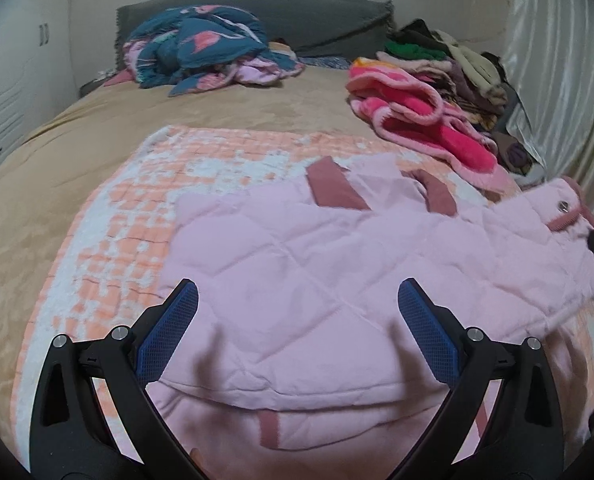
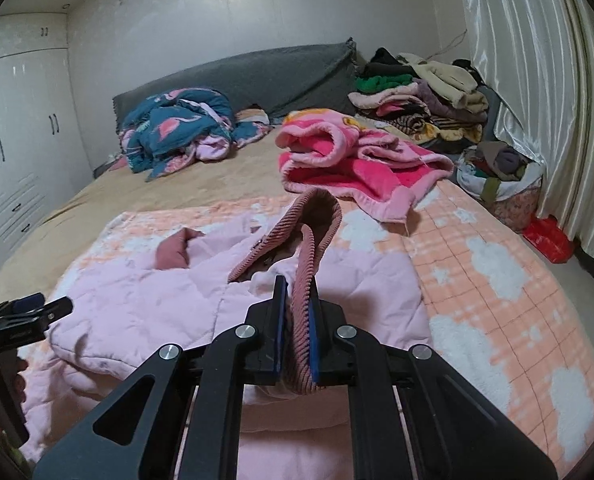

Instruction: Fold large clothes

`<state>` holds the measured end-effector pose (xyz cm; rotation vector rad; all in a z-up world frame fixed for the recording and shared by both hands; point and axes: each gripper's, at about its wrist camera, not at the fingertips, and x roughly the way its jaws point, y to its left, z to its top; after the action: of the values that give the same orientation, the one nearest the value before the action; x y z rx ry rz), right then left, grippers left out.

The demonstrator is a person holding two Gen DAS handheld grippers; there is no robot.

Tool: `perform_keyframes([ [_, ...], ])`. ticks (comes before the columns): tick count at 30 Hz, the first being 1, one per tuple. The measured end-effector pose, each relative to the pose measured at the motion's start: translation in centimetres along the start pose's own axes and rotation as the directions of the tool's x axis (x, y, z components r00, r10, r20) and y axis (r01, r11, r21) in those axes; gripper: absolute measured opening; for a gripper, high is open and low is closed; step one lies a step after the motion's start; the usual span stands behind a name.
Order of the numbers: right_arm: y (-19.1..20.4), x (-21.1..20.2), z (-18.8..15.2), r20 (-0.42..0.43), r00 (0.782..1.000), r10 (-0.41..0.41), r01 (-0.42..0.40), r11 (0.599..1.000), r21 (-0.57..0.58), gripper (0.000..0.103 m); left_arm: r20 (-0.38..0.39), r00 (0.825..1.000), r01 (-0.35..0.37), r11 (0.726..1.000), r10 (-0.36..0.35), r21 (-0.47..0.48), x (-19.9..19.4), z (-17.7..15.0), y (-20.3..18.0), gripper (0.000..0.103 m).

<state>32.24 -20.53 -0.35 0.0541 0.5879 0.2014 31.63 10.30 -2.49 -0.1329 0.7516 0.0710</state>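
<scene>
Ribbed collar (image 2: 297, 320) pinched flat between the blue pads of the right gripper (image 2: 297, 328), lifted clear of the bed. Soft and bendy by the look of it, looping up and over without holding any shape. Left gripper (image 1: 297, 328) spread wide, hovering over the near hem, gripping nothing. Pink quilted jacket (image 1: 317, 272) sprawled face-down across the peach checked blanket (image 1: 117, 216), cuffs poking out at the far edge. Looks padded, light, a bit puffy; likely to spring back from a crease. Best taken at trim or hem, where fabric bunches. Further off, pink fleece (image 2: 357, 164), blue quilt (image 1: 201, 48), stacked clothes (image 2: 417, 96).
</scene>
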Motion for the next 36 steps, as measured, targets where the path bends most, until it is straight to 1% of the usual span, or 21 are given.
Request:
perform_keyframes([
  [2,-0.4,1.1,-0.5,-0.038,0.999,-0.011,0.012,1.000,0.007,0.009,-0.034,0.999,0.041,0.999,-0.041,-0.008,0.7,-0.4,-0.4,0.094],
  [5,-0.8,2.1,-1.5,-0.084,0.995,-0.059,0.061,0.998,0.015,0.014,-0.091,0.992,0.086,0.996,-0.087,-0.010,2.0,-1.1,-1.1,0.093],
  [6,-1.0,2.0,-1.7,-0.085,0.990,-0.108,0.110,0.994,0.018,0.022,-0.108,0.989,0.096,0.995,-0.096,-0.009,2.4,-1.4,-1.4,0.093],
  [7,-1.0,1.7,-1.9,-0.079,0.985,-0.156,0.158,0.987,0.007,0.036,-0.124,0.986,0.110,0.994,-0.110,-0.012,2.9,-1.8,-1.6,0.093],
  [8,-0.6,1.1,-2.0,-0.048,0.978,-0.203,0.202,0.979,-0.017,0.043,-0.134,0.984,0.114,0.993,-0.115,-0.014,3.2,-2.1,-1.7,0.093],
  [9,-0.3,0.8,-2.1,-0.027,0.977,-0.213,0.212,0.976,-0.037,0.047,-0.147,0.983,0.111,0.994,-0.112,-0.015,3.6,-2.4,-1.8,0.093],
  [10,0.4,0.4,-2.2,-0.010,0.979,-0.205,0.204,0.977,-0.070,0.049,-0.156,0.982,0.103,0.995,-0.104,-0.011,3.8,-2.6,-1.9,0.093],
  [12,1.8,0.3,-2.2,-0.013,0.989,-0.145,0.143,0.984,-0.108,0.054,-0.177,0.980,0.091,0.996,-0.089,0.000,4.5,-2.9,-2.0,0.093],
  [15,3.5,1.0,-2.0,-0.065,0.997,-0.037,0.029,0.993,-0.119,0.062,-0.191,0.978,0.084,0.996,-0.083,-0.004,5.3,-3.2,-1.9,0.094],
  [17,4.8,1.6,-1.8,-0.089,0.996,-0.010,-0.003,0.990,-0.138,0.067,-0.195,0.977,0.087,0.996,-0.086,-0.003,5.5,-3.4,-1.7,0.094],
  [19,6.5,2.3,-1.9,-0.111,0.994,-0.014,-0.008,0.981,-0.194,0.075,-0.196,0.977,0.090,0.996,-0.089,-0.005,5.7,-3.5,-1.6,0.094],
  [20,7.2,2.9,-2.1,-0.129,0.992,-0.011,-0.017,0.976,-0.219,0.075,-0.196,0.976,0.091,0.996,-0.090,-0.006,5.8,-3.5,-1.7,0.094],
  [22,8.0,4.3,-2.7,-0.187,0.982,0.009,-0.052,0.972,-0.231,0.075,-0.193,0.976,0.096,0.995,-0.097,-0.017,5.8,-3.4,-1.5,0.094],
  [24,7.9,6.2,-3.7,-0.284,0.958,0.031,-0.087,0.978,-0.189,0.075,-0.185,0.977,0.102,0.994,-0.105,-0.028,5.6,-3.2,-1.4,0.094],
  [25,7.5,7.5,-4.5,-0.333,0.943,0.023,-0.083,0.983,-0.166,0.075,-0.184,0.977,0.106,0.994,-0.111,-0.035,5.5,-3.2,-1.3,0.094],
  [26,7.4,7.9,-5.1,-0.341,0.940,0.018,-0.077,0.984,-0.161,0.075,-0.183,0.976,0.112,0.993,-0.118,-0.042,5.4,-3.1,-1.3,0.094],
  [30,7.6,8.3,-6.1,-0.319,0.948,0.005,-0.060,0.985,-0.161,0.077,-0.180,0.977,0.111,0.993,-0.116,-0.035,5.2,-2.9,-1.5,0.094],
  [33,7.1,7.2,-5.9,-0.313,0.949,0.038,-0.077,0.991,-0.112,0.078,-0.172,0.979,0.109,0.993,-0.114,-0.038,4.7,-2.7,-1.5,0.094],
  [35,6.3,6.0,-6.0,-0.294,0.954,0.065,-0.093,0.992,-0.080,0.079,-0.161,0.978,0.124,0.991,-0.130,-0.048,3.9,-2.3,-1.3,0.094],
  [36,6.0,5.4,-5.9,-0.283,0.956,0.072,-0.095,0.993,-0.067,0.082,-0.152,0.979,0.129,0.990,-0.135,-0.050,3.4,-2.1,-1.3,0.094],
])
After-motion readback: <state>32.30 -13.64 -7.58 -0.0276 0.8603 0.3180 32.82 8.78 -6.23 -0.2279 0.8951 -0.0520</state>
